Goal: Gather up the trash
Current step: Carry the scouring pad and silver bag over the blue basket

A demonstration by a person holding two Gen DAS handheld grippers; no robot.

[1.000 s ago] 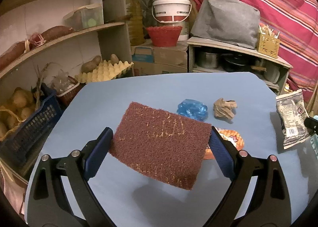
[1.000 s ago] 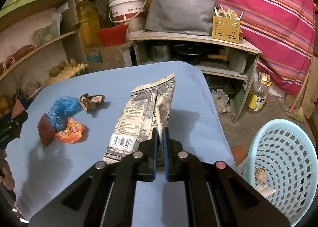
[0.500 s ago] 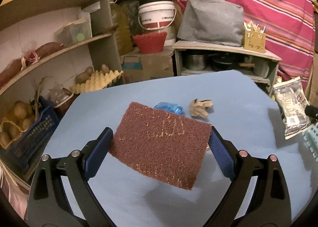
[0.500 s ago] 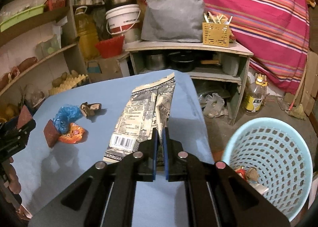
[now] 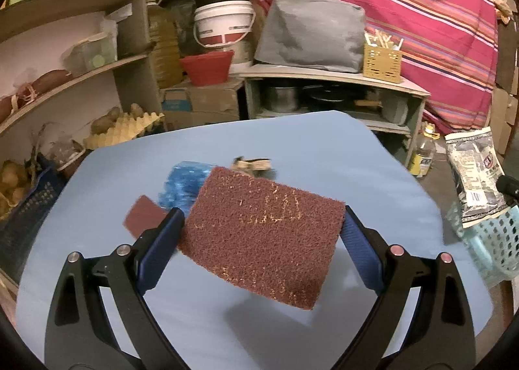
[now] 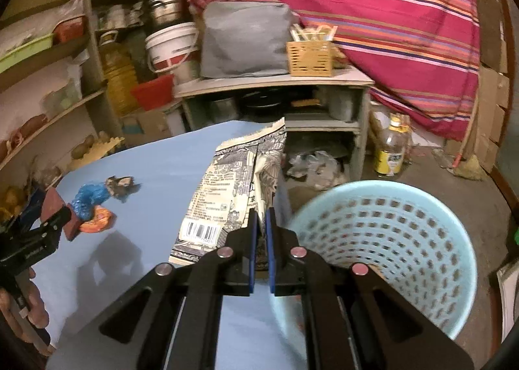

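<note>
My left gripper (image 5: 261, 230) is shut on a brown scouring pad (image 5: 262, 237) and holds it above the blue table (image 5: 324, 159). My right gripper (image 6: 261, 217) is shut on a printed snack bag (image 6: 240, 182), held over the table's right edge beside the light blue basket (image 6: 389, 250). The bag also shows in the left wrist view (image 5: 473, 169). On the table lie a blue plastic wrapper (image 5: 183, 182), a crumpled brown paper (image 5: 251, 164), another brown pad (image 5: 142, 217) and an orange wrapper (image 6: 97, 222).
Shelves with potatoes and egg trays (image 5: 123, 130) stand left. A low shelf with pots (image 5: 331, 101), a white bucket (image 5: 223, 26) and a grey bag (image 5: 311, 32) stand behind the table. An oil bottle (image 6: 392, 149) is on the floor.
My right gripper has carried the snack bag right, toward the basket, which now fills the lower right. My left gripper has pulled back with the pad, revealing another brown pad on the table.
</note>
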